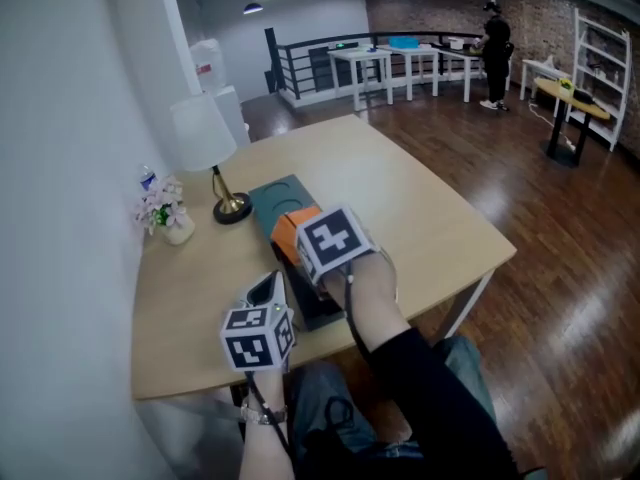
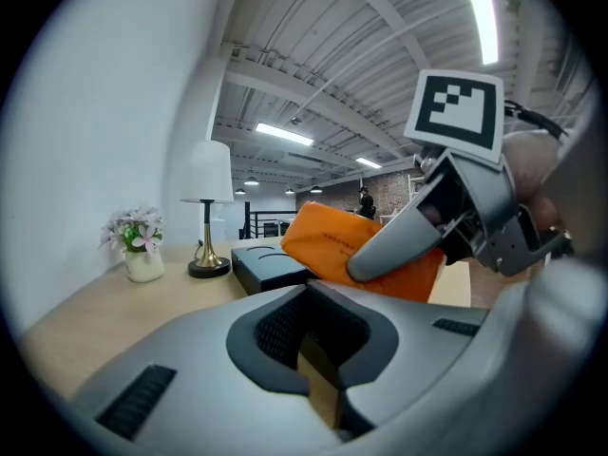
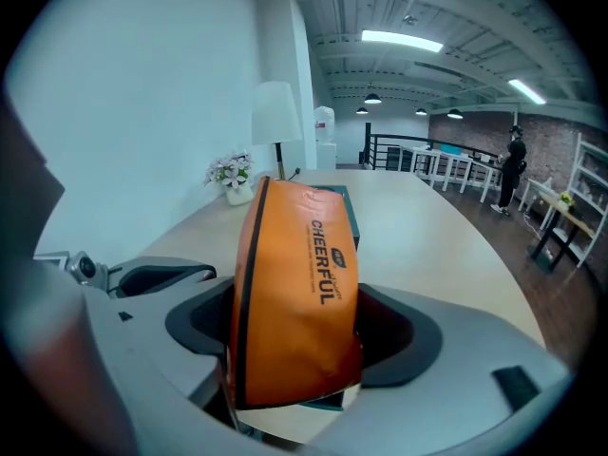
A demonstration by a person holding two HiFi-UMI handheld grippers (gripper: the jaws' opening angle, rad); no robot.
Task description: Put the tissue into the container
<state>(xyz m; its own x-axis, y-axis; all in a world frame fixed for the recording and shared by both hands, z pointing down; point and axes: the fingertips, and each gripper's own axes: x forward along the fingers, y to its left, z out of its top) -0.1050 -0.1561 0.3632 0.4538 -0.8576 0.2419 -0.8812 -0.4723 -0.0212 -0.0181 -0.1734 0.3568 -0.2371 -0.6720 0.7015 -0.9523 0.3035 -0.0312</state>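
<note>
Right tongs (image 3: 294, 335): clamped on the orange tissue pack (image 3: 294, 293), pinched across its thin sides low down, so most of it stands beyond the tips

Pack's long axis: running out along the line of the tongs in the right gripper view; seen from the left gripper view it leans, upper end tipped away from you

Container (image 1: 282, 198): the dark teal box on the surface (image 1: 430, 218). It lies straight below and beyond the right tongs, and its long side runs away from you toward the lamp (image 1: 208, 138) and the flowers (image 1: 160, 208). Its edge shows both above and below the pack in the right gripper view, so you are already over it

Gap between the pack's lower end and the box: cannot tell from these views

Left tongs (image 2: 318, 369): narrowed to a thin slit, nothing between them, low on the near side and just left of the box's near end

Judgement: the right hand is the one to finish. Swing the pack's long axis to match the box's length, then lower and let go

Risk: leaning as it is, a corner may catch the rim
</note>
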